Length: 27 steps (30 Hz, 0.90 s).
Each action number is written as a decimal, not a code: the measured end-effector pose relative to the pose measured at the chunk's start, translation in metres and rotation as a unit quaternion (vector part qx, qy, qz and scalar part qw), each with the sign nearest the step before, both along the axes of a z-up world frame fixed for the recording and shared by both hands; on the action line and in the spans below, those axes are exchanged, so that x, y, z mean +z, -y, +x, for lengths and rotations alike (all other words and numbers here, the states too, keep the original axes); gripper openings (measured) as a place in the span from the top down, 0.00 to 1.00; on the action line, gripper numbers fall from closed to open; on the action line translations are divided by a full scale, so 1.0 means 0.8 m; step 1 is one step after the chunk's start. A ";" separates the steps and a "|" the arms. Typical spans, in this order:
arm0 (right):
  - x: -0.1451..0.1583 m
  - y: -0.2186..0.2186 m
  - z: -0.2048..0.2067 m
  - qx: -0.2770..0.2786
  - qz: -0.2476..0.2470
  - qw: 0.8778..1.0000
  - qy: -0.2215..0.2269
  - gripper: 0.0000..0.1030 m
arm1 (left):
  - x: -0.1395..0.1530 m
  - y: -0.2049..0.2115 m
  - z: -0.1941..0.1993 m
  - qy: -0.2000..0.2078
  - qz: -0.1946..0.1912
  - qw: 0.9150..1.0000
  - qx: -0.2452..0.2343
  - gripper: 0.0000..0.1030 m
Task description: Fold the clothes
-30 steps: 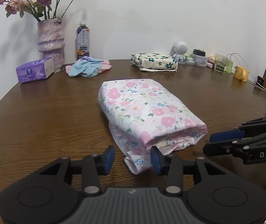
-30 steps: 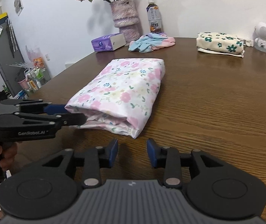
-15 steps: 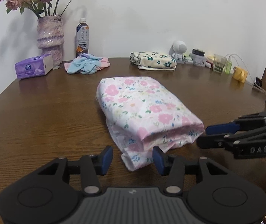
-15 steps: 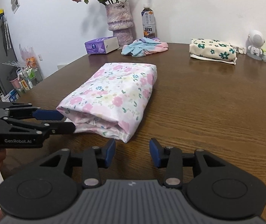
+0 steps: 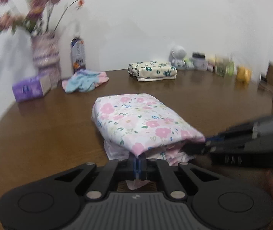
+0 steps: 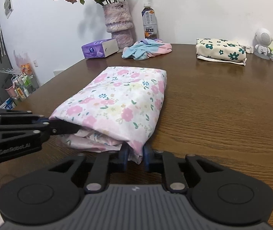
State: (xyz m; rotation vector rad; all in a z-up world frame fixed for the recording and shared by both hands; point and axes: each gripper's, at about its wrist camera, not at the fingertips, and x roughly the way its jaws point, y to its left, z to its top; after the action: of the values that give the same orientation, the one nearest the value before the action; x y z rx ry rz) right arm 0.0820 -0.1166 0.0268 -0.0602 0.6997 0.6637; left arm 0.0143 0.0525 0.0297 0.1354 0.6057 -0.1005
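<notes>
A folded pink floral garment (image 5: 142, 122) (image 6: 117, 103) lies in the middle of the brown wooden table (image 6: 222, 115). My left gripper (image 5: 138, 163) is shut on the near left corner of its top layer, and a scrap of fabric shows behind the pads. In the right wrist view the left gripper (image 6: 63, 128) bites that corner from the left. My right gripper (image 6: 135, 157) has its jaws closing on the near right corner, with fabric pinched between the blue pads. It appears blurred in the left wrist view as the right gripper (image 5: 203, 145). Lower layers of the garment sag out between the two held corners.
At the back of the table lie a folded cream garment with green flowers (image 6: 220, 51) and a crumpled blue and pink garment (image 6: 146, 48). A purple tissue box (image 6: 99, 48), a flower vase (image 6: 118, 25), a bottle (image 6: 149, 24) and a white figurine (image 6: 263, 40) stand near the wall.
Both grippers have closed from open onto the near corners of the pink floral garment after edging forward to it. The corners now stand slightly lifted.
</notes>
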 end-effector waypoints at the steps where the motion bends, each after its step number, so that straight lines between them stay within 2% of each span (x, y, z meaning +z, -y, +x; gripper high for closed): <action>1: 0.000 -0.001 -0.001 -0.005 -0.004 1.000 0.005 0.93 | -0.003 0.003 0.000 -0.003 0.015 1.000 -0.004 0.99; 4: -0.001 -0.001 -0.002 -0.011 -0.009 1.000 0.009 0.93 | -0.015 0.010 -0.001 -0.012 0.048 0.999 -0.011 0.99; 12: 0.000 -0.003 -0.008 -0.014 -0.022 0.999 0.024 0.96 | -0.012 0.015 -0.008 -0.001 0.097 0.995 -0.012 0.99; 16: -0.001 -0.005 -0.009 -0.016 -0.024 0.999 0.023 0.96 | -0.022 0.016 -0.010 -0.011 0.116 0.993 -0.017 0.99; 19: -0.003 -0.006 -0.010 -0.015 -0.024 0.999 0.020 0.96 | -0.025 0.015 -0.012 -0.012 0.109 0.994 -0.012 0.99; 23: -0.003 -0.005 -0.010 -0.014 -0.024 0.999 0.019 0.95 | -0.020 0.005 -0.013 -0.006 0.087 0.996 0.007 0.90; 26: 0.000 0.001 -0.010 -0.012 -0.015 1.000 0.019 0.90 | -0.015 -0.002 -0.014 -0.002 0.066 0.998 0.010 0.88; 27: 0.001 0.004 -0.010 -0.011 -0.013 1.000 0.020 0.83 | -0.014 -0.004 -0.014 -0.002 0.058 0.998 0.011 0.88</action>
State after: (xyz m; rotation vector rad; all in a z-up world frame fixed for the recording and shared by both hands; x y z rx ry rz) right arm 0.0738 -0.1201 0.0280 -0.0885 0.6695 0.6310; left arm 0.0034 0.0559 0.0187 0.2417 0.6170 -0.0441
